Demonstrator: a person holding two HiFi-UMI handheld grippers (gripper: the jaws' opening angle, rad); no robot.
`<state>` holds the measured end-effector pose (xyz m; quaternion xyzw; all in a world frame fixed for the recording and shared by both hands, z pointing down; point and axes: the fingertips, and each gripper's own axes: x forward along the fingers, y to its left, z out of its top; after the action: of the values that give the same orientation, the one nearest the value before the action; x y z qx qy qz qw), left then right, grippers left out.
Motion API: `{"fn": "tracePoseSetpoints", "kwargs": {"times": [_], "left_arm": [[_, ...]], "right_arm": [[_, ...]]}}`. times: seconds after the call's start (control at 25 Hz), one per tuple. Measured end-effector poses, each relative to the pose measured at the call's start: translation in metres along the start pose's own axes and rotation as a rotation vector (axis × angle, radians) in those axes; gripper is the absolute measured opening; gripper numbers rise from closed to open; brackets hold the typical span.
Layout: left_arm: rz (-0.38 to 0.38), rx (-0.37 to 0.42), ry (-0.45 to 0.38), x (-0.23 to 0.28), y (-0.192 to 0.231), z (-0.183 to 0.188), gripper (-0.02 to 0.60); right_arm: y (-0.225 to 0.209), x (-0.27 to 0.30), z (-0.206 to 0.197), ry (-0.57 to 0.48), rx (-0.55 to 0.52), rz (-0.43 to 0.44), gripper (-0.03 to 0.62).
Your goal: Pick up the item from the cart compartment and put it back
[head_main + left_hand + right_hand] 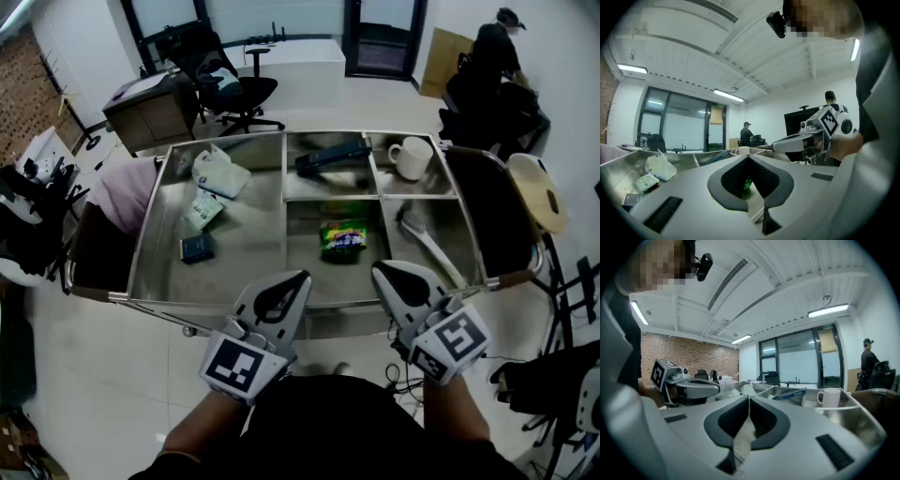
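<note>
Since nothing is picked yet, the left gripper [292, 281] and right gripper [382, 273] hover with jaws closed and empty, the green packet [343, 239] lying ahead of them.

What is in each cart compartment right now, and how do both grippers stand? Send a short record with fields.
cart: steel cart, five compartments
left compartment: white bag, pale packet, small dark item
back middle: dark blue box
back right: white mug
front middle: green packet
front right: brush
left gripper: jaws together, empty, at the cart's near side
right gripper: jaws together, empty, at the cart's near side
</note>
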<state>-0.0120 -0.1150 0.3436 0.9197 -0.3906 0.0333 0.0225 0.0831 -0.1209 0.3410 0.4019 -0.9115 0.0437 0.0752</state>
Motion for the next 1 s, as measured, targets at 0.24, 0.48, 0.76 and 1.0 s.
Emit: {"fn": "tracePoseSetpoints", "kwargs": {"times": [0.24, 0.48, 0.76, 1.0], "left_arm": [[0.003, 0.001, -0.017, 0.006, 0.009, 0.009, 0.0], [0.013, 0.024, -0.02, 0.013, 0.015, 0.016, 0.0], [0.024, 0.028, -0.021, 0.02, 0.024, 0.021, 0.0], [0.025, 0.025, -0.021, 0.022, 0.029, 0.022, 0.0]], "right_arm": [[-0.005, 0.021, 0.004, 0.107, -0.107, 0.033, 0.124], [-0.017, 0.048, 0.007, 0.225, -0.311, 0.041, 0.162], [-0.021, 0.084, -0.032, 0.46, -0.583, 0.139, 0.218], [-0.025, 0.112, -0.067, 0.626, -0.749, 0.222, 0.219]]}}
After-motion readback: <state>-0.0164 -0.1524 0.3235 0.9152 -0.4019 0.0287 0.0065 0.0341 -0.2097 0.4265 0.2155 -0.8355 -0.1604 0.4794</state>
